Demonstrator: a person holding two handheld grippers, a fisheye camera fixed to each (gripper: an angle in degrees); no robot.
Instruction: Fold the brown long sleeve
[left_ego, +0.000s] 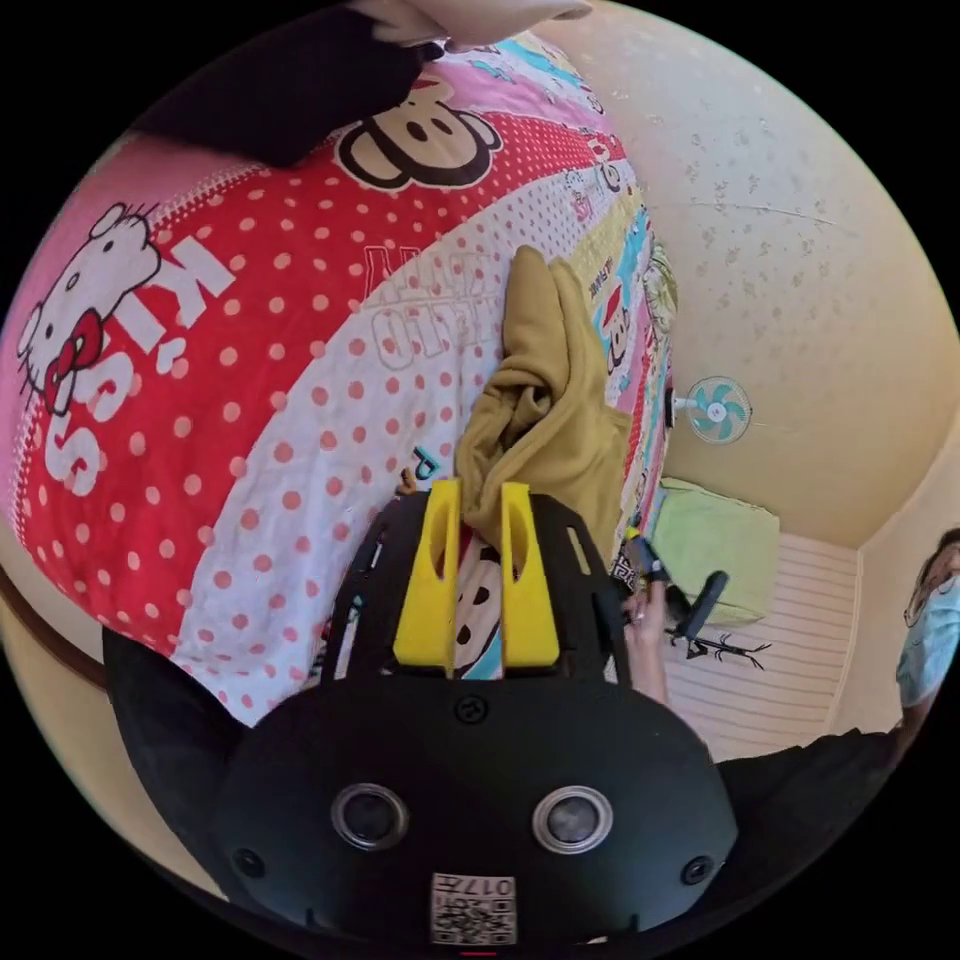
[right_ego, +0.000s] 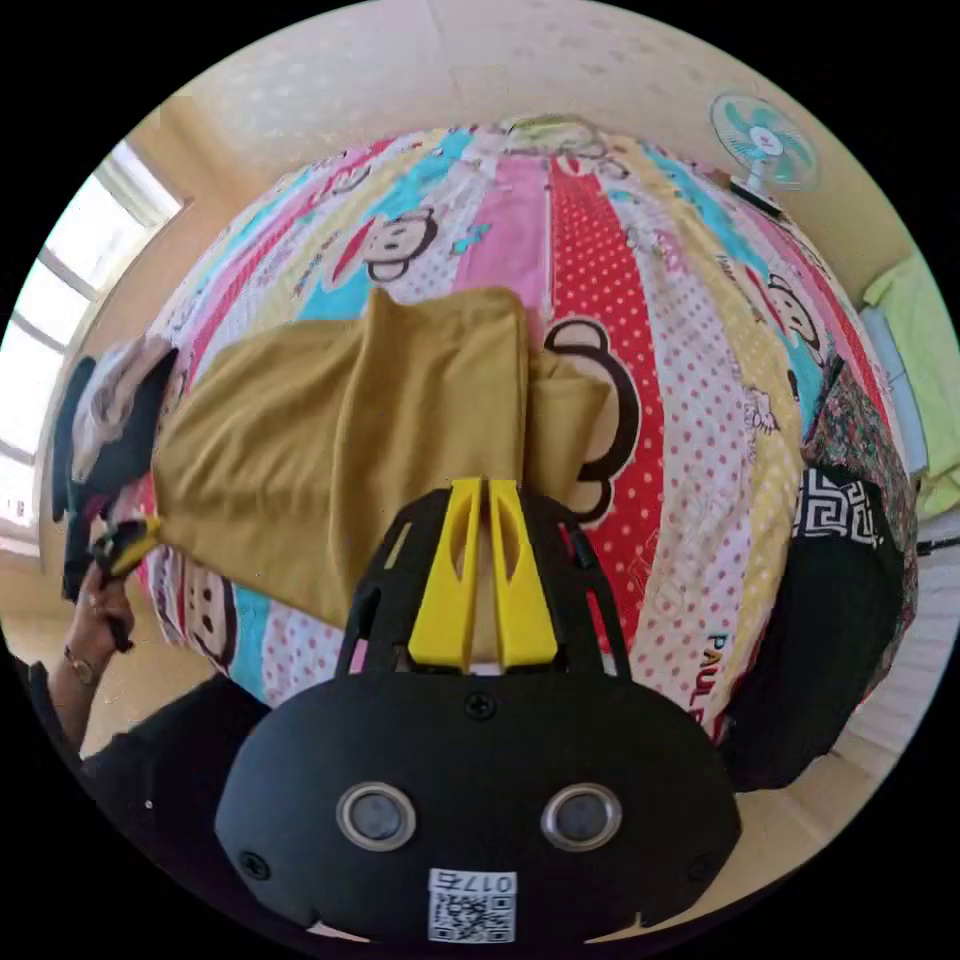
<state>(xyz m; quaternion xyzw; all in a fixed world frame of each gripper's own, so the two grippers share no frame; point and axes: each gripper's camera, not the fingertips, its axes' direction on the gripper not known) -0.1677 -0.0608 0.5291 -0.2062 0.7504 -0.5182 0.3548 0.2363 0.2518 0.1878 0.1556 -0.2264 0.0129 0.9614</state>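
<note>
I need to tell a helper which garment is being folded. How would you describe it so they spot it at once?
Start at the bed, covered by a cartoon-print sheet of pink, red and dotted stripes. On it lies the brown long sleeve, a plain mustard-brown garment partly folded over itself, with the right gripper at its near edge. It is the only plain thing on the patterned sheet.

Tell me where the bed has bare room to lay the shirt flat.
The bedspread lies bare from the brown shirt across the red dotted stripe to the black clothes at the bed edge. It also lies bare above the shirt, toward the wall. It is crowded beside the dark bundle, near the left tool.
</note>
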